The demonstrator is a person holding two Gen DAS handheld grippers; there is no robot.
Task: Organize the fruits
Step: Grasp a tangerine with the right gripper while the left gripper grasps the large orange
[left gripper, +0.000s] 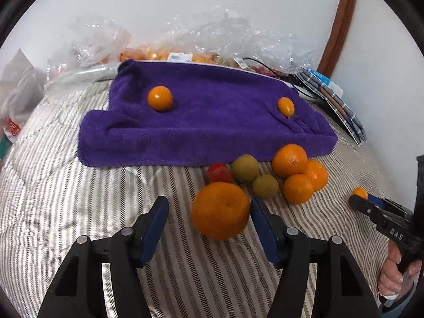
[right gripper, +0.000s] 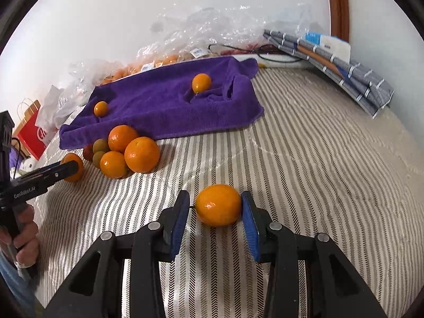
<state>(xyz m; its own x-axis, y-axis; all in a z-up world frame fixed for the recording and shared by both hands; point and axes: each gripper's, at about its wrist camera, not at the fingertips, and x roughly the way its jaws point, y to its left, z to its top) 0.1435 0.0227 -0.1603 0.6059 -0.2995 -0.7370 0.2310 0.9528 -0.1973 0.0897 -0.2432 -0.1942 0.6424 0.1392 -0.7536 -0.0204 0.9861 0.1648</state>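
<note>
A: The right gripper [right gripper: 215, 208] is clamped on a small orange [right gripper: 218, 204], low centre of its view.

B: And the left gripper [left gripper: 209, 210] – jaws apart around the big orange [left gripper: 220, 210], only one pad touching. If closed off-centre, it could roll away.

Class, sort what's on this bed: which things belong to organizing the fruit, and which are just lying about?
Belong: purple towel, two oranges on it, fruit pile, large orange at the left hand-held gripper, small orange in the right hand-held gripper.
Lying about: plastic bags, folded grey cloths, red paper bag.
</note>
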